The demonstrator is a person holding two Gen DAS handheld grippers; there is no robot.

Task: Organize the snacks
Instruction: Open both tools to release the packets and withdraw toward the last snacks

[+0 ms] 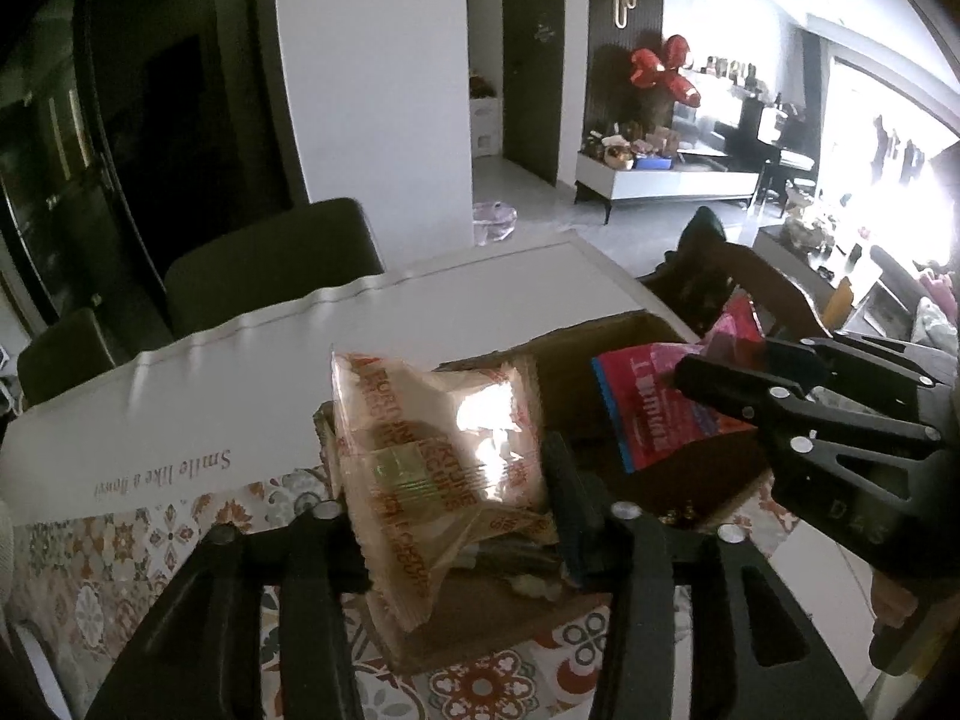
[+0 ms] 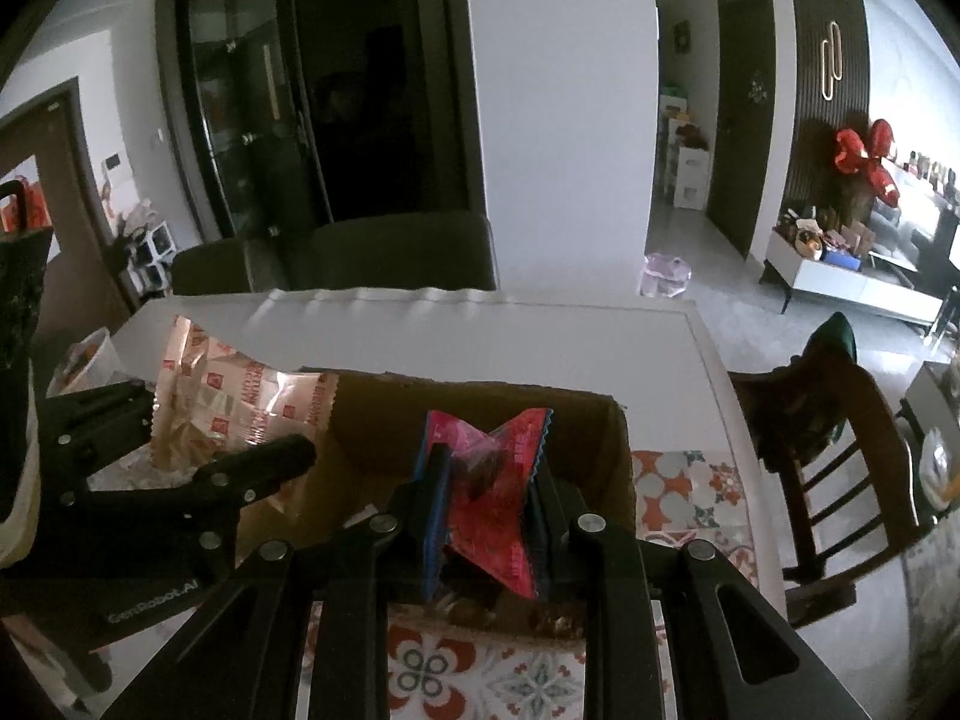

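Note:
My left gripper [image 1: 456, 516] is shut on a clear orange-printed snack packet [image 1: 438, 456] and holds it over the left rim of a brown cardboard box [image 1: 600, 360]. The packet also shows in the right wrist view [image 2: 240, 408]. My right gripper [image 2: 489, 480] is shut on a red snack packet with a blue edge [image 2: 492, 492] and holds it above the box [image 2: 480, 402]. In the left wrist view the red packet [image 1: 648, 414] and the right gripper [image 1: 774, 396] are at the right, over the box.
The box stands on a patterned mat [image 2: 690, 492] on a white table [image 1: 300, 348]. Dark chairs [image 1: 270, 264] stand behind the table. A wooden chair [image 2: 840, 450] stands at the table's right side.

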